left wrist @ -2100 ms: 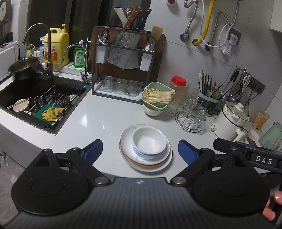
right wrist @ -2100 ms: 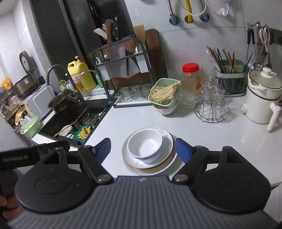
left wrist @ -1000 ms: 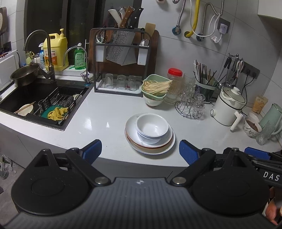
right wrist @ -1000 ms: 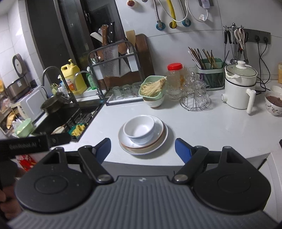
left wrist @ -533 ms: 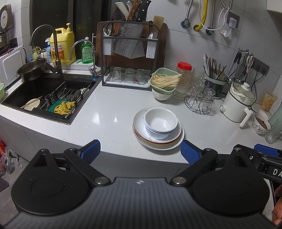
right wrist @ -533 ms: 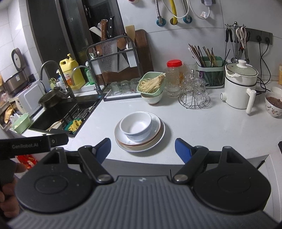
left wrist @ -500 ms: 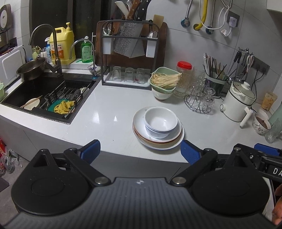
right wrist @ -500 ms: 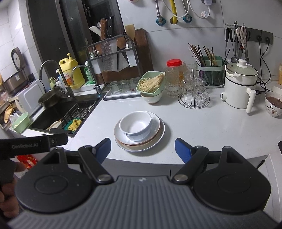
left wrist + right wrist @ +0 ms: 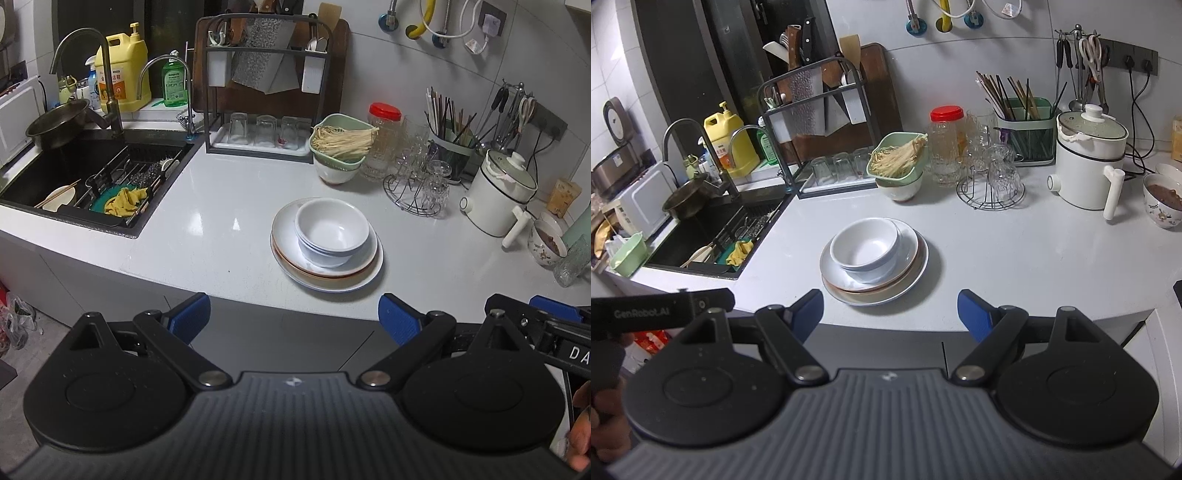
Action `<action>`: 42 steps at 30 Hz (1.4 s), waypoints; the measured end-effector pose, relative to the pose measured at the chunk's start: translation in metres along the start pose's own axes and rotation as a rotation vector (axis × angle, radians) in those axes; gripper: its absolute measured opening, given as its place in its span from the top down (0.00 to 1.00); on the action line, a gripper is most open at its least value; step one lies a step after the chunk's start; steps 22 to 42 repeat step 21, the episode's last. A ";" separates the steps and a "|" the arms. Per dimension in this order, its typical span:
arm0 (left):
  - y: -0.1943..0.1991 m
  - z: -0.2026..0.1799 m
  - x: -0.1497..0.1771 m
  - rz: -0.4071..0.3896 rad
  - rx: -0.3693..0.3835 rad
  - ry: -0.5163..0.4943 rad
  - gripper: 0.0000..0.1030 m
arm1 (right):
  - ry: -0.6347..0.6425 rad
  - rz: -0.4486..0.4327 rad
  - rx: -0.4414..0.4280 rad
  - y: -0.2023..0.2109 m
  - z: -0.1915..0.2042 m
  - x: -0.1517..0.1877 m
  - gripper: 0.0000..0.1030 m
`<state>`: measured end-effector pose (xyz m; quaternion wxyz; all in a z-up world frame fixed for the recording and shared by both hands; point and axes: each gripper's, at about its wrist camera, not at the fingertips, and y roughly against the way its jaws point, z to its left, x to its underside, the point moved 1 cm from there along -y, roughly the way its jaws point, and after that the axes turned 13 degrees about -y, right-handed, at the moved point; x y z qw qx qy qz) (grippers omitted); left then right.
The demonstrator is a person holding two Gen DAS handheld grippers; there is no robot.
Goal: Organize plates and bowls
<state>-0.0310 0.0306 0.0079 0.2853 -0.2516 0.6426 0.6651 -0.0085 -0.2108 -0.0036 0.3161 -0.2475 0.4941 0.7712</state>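
Note:
Nested white bowls (image 9: 331,230) (image 9: 865,243) sit on a stack of plates (image 9: 351,275) (image 9: 916,264) near the front edge of the white counter (image 9: 221,221) (image 9: 1015,258). My left gripper (image 9: 293,319) stands open in front of the counter edge, short of the stack, nothing between its blue pads. My right gripper (image 9: 890,312) is open too, also held back from the stack and empty. In the left wrist view the right gripper's blue tip (image 9: 554,314) shows at the right edge.
A black sink (image 9: 74,177) with a small dish, chopsticks and a yellow cloth lies at left. Behind the stack stand a knife and glass rack (image 9: 266,92), a green basket of noodles (image 9: 340,144), a red-lidded jar, a wire rack of glasses (image 9: 417,188) and a white electric pot (image 9: 498,195).
Both grippers have drawn back from the counter since two seconds ago, so the stack looks farther off. In the last second the left view dipped slightly; jaws stayed open.

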 end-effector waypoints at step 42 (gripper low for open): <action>-0.004 0.001 -0.001 0.008 0.014 0.004 0.04 | 0.003 0.009 -0.005 -0.007 -0.001 -0.004 0.21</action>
